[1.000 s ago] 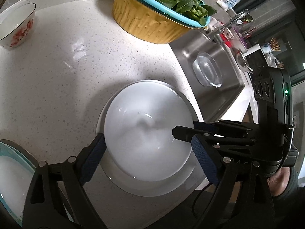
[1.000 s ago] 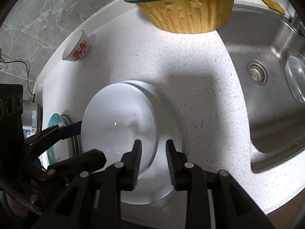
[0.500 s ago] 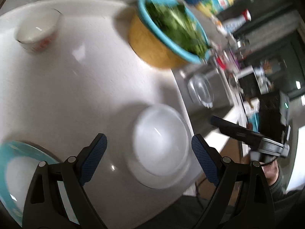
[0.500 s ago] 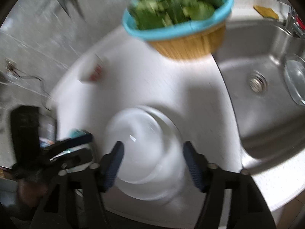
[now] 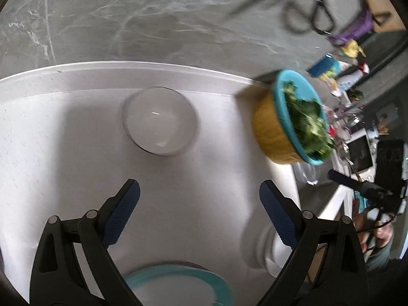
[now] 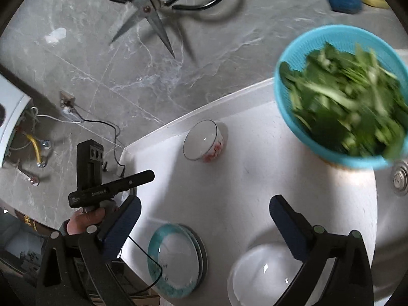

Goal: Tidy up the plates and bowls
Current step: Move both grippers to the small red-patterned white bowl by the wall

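No writing can be read; the white print on the other handheld tool is too blurred. On the pale speckled stone counter [image 6: 255,178] a small white bowl with red flowers [image 6: 204,141] stands by the back edge, beside a blue colander of green leaves [image 6: 341,97]. Black-handled scissors [image 6: 163,2] hang on the grey wall. The left gripper [image 5: 199,214] and right gripper [image 6: 204,227] are both spreading wide, empty. A teal-rimmed plate stack [image 6: 176,260] and a plain white bowl [image 6: 262,278] sit near the front edge.

2 bowls [image 6: 204,141] [image 6: 265,278], 1 plate stack [image 6: 176,260]
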{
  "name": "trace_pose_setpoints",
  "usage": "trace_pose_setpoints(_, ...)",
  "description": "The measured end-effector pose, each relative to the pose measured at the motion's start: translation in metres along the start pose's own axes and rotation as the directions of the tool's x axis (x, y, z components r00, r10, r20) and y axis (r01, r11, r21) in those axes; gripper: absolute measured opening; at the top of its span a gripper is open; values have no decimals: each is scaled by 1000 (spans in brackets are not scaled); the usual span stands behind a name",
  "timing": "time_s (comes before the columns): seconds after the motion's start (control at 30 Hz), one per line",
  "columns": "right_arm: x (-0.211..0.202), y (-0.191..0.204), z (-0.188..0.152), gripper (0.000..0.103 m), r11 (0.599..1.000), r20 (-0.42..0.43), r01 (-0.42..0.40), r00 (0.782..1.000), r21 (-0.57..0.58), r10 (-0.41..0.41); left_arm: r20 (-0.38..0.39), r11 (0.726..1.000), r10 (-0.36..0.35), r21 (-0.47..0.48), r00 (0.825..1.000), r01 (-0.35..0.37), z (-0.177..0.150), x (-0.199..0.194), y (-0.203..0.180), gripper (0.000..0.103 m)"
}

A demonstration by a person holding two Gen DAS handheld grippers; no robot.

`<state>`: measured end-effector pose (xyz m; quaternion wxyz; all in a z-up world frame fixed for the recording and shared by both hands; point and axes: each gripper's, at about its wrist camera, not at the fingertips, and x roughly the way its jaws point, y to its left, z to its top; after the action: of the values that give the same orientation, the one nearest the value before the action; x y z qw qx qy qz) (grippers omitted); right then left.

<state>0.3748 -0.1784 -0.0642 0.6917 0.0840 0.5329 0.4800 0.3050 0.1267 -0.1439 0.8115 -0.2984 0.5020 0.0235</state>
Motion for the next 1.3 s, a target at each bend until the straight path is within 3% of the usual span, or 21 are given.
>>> trace_pose_setpoints(0.27, 94, 17, 58, 101, 999, -87, 44, 995, 18, -42, -57, 999, -11, -35, 998, 9, 40, 45, 63, 103)
trace_pose_setpoints(0.57, 179, 6, 78, 98, 993, -178, 121, 977, 12, -117, -65, 999, 22, -27, 998, -24, 60, 74, 102, 103)
trace_pose_setpoints(0.9, 228, -19, 88, 86, 988, -242, 141, 963, 69, -121, -123, 992, 85, -79, 989, -95, 76, 106, 138, 102)
trace_pose_setpoints(1.1, 247, -18, 87, 77, 989, -273, 135, 955, 61, -113, -141, 989, 107, -85, 984, -119, 78, 119, 139, 100)
trace_pose_setpoints(1.17, 254, -18, 86, 73, 989, -286, 135, 952, 58, -113, -139, 990, 106, -81, 985, -117, 80, 125, 130, 91)
trace_pose_setpoints(1.2, 257, -19, 85, 72, 989, -293, 133, 950, 61, -110, -143, 991, 102, -75, 985, -113, 80, 128, 129, 78)
trace_pose_setpoints(1.3, 263, -21, 83, 61, 989, -307, 132, 946, 68, -105, -158, 991, 102, -69, 982, -114, 80, 135, 124, 52)
